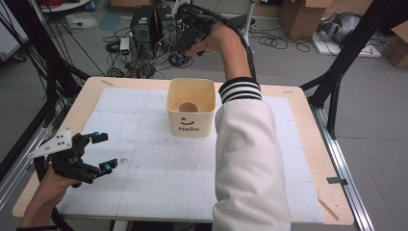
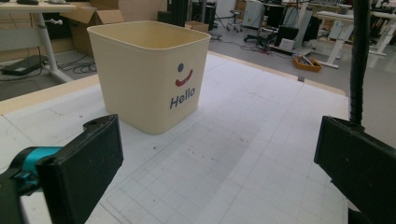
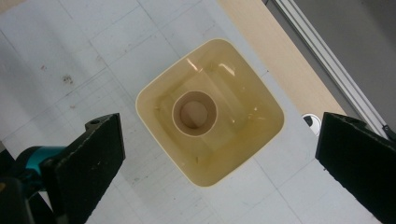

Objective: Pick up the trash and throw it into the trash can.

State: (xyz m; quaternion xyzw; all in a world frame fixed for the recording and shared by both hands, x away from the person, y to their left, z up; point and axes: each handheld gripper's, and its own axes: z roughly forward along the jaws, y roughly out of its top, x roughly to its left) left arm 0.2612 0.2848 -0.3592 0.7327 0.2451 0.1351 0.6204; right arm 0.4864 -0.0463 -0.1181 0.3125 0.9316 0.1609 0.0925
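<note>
A cream bin printed "Hello" stands at the far middle of the white gridded mat, and a small round cup sits upright on its floor. The right gripper hangs high above the bin, looking straight down, jaws spread wide and empty; the cup lies between them, far below. If the cup is the aim, descend vertically, staying centred and clear of the rim. The left gripper rests near left, jaws wide, empty.
</note>
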